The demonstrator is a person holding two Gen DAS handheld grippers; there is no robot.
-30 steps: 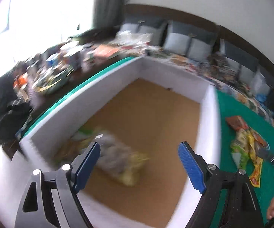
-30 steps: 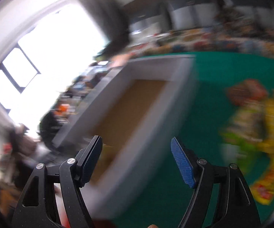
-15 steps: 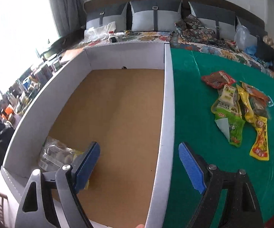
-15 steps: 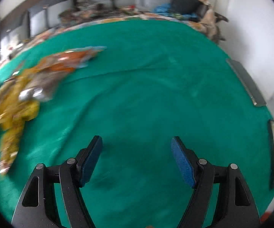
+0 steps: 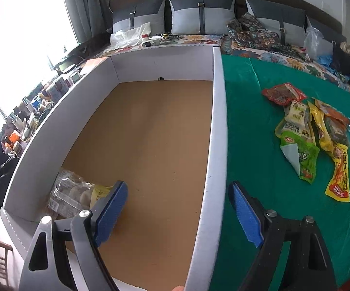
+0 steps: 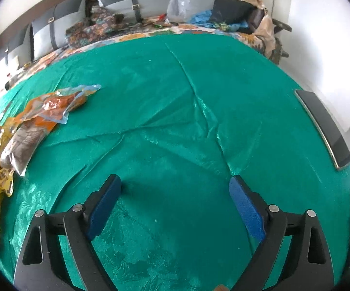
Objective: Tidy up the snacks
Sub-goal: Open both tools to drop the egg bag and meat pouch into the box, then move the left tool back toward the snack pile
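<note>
A big white cardboard box [image 5: 217, 131] with a brown floor stands on the green cloth [image 5: 252, 145]. One clear packet of round snacks [image 5: 72, 195] lies in its near left corner. My left gripper [image 5: 177, 208] hangs open over the box's right wall with nothing between its pads. A heap of snack packets [image 5: 313, 133] lies on the cloth to the right of the box. In the right wrist view that heap [image 6: 22, 131] is at the far left. My right gripper [image 6: 175, 206] is over bare green cloth, its jaws opening and empty.
Grey cushions [image 5: 199, 14] and a patterned bed cover [image 5: 259, 46] lie behind the cloth. A cluttered side table [image 5: 36, 104] stands left of the box. Dark flat slabs [image 6: 325, 126] lie along the cloth's right edge.
Both views swung right: the left gripper moved from inside the box to above its right wall. The right gripper left the box and packets for bare cloth, and its jaws now stand wider.
</note>
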